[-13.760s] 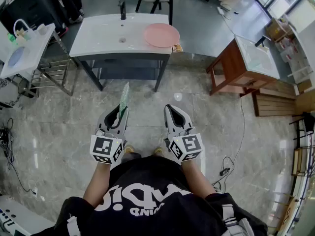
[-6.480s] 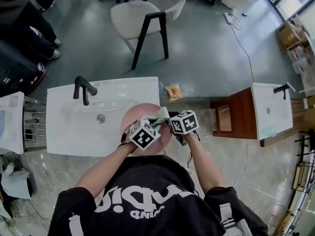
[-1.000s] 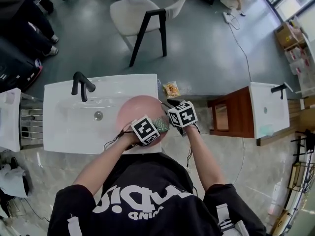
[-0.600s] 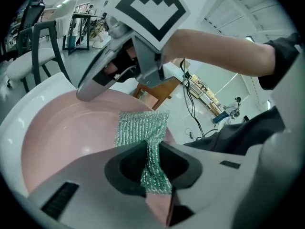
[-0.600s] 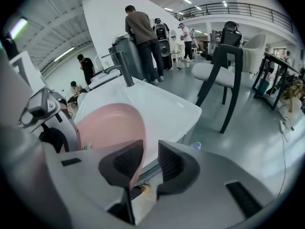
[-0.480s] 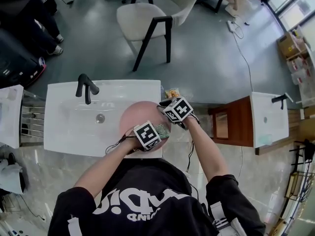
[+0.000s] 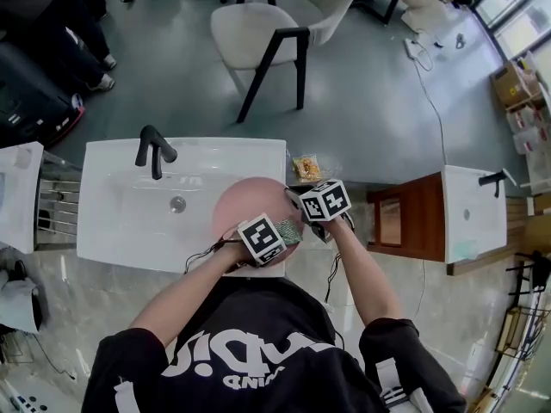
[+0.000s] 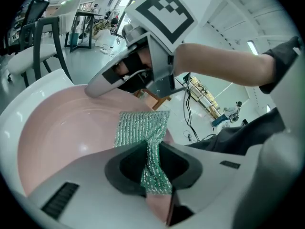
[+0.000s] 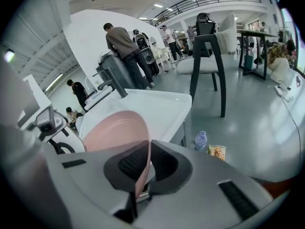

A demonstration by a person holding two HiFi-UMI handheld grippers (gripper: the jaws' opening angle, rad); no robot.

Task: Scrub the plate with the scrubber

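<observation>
The plate (image 7: 245, 203) sits over the right end of the sink (image 7: 120, 222), reaching close to the sink's front and right edges. Whether it rests flat there or is tipped up I cannot tell. The right gripper (image 9: 142, 162) is closing onto the plate's right rim, and the pads already pinch the thin pink edge between them. The left gripper (image 8: 153, 151) is clamped on the scrubber (image 8: 142, 128), a green sparkly cloth that sticks out past the jaws over the plate's near-right part, just beside the right gripper. The two grippers crowd each other at that corner, with little room between them. The faucet (image 7: 153, 151) stands at the sink's back left, well apart from the plate, with bare white basin between them. To the right, across a narrow strip of floor, are a wooden stand (image 7: 405, 222) and a second sink (image 7: 473, 213). Behind the sink's right corner a snack packet (image 7: 306, 167) lies on the floor with a small bottle (image 9: 201, 140) beside it. A chair (image 7: 258, 28) stands farther back on open grey floor. A metal rack (image 7: 56, 205) sits against the sink's left end. Several people stand in the far background of the right gripper view.
</observation>
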